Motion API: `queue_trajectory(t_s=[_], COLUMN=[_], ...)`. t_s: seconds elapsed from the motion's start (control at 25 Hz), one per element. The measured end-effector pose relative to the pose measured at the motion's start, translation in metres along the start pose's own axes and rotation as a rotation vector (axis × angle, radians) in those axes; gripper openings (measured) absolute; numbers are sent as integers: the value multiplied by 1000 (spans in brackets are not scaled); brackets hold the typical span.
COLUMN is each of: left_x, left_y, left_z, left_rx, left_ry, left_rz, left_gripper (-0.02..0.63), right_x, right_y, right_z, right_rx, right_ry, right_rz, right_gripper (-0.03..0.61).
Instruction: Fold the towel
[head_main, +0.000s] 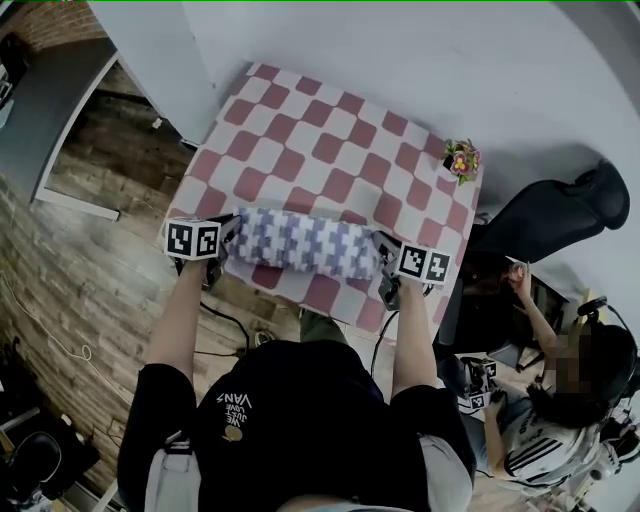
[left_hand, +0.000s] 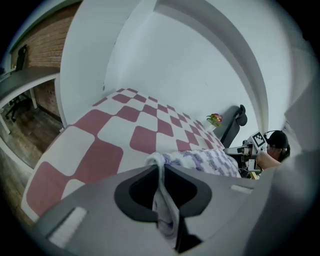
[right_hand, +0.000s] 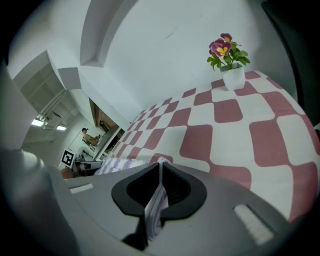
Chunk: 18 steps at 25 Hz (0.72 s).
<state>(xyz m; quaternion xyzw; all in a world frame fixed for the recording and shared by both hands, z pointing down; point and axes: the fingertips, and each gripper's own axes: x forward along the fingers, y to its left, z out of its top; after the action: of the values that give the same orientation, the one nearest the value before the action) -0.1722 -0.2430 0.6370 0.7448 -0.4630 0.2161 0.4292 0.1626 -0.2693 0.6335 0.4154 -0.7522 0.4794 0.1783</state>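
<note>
My left gripper (head_main: 222, 243) is clenched on the left end of the towel (head_main: 305, 243); in the left gripper view its jaws pinch a white hem of the fabric between them. The towel, white with a purple pattern, runs as a long bunched band from one of my hands to the other, along the near edge of the red-and-white checked tablecloth (head_main: 330, 140). My right gripper (head_main: 388, 262) is clenched on the towel's right end, with a thin fold caught between its jaws. At the table's far right corner stands a small potted flower (head_main: 462, 160), well apart from the towel.
</note>
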Motion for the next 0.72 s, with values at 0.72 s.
queue_trajectory(t_s=[0.72], left_x=[-46], left_y=[-63], left_z=[7], left_rx=[502], left_ry=[-305], left_rz=[189], left_gripper=[146], right_x=[-21], right_y=[93], right_z=[-8], right_rx=[-573], right_ry=[-281], right_rz=[-124], right_gripper=[144])
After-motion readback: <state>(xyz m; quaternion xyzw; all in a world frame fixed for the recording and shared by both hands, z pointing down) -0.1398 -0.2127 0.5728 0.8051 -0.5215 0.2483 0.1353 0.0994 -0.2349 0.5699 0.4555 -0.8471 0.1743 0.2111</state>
